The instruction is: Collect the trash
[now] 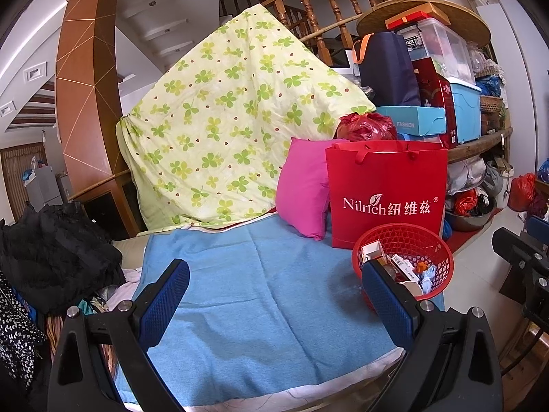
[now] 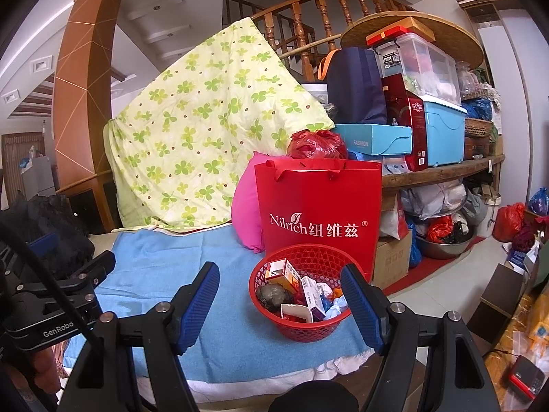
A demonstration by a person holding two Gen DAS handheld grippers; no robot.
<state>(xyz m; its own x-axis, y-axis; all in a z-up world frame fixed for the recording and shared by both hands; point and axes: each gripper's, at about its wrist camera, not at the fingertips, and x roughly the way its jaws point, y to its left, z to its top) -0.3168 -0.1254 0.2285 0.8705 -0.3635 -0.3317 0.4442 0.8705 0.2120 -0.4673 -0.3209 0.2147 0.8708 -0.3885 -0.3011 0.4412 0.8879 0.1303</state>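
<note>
In the left wrist view, the left gripper [image 1: 274, 295] has its two blue, mesh-textured pads spread wide with nothing between them but bare blue towel [image 1: 240, 292], a nubby terry cloth lying flat. The red basket [image 1: 405, 261] sits beyond the right-hand jaw's tip, partly hidden by it; it is one round, open-weave plastic basket, standing upright with its mouth up. Inside it lie small cartons [image 1: 372, 250] and crumpled scraps, too jumbled to count here. Straight behind the basket stands one red paper gift bag [image 1: 386, 192], flat-faced and upright, with white lettering. Left of the bag leans one pink pillow [image 1: 302, 189], and beyond the jaws hangs one pale quilt [image 1: 223, 130] printed with green clovers. At the far right edge shows part of the right gripper [image 1: 521, 257], black and bolted

In the right wrist view, the right gripper [image 2: 279, 302] also stands wide apart, its ribbed blue pads clear of everything. The red basket [image 2: 302, 326] lies between the two jaw tips and just ahead of them, nearer the right-hand one, touching neither. In it I count at least three small cardboard boxes [image 2: 284, 274], one dark grey crumpled lump [image 2: 272, 297] and some pale wads. The red gift bag [image 2: 319, 213] rises directly behind it. The left gripper [image 2: 103, 264] shows at the left, but whether it is open I cannot tell from this side
</note>
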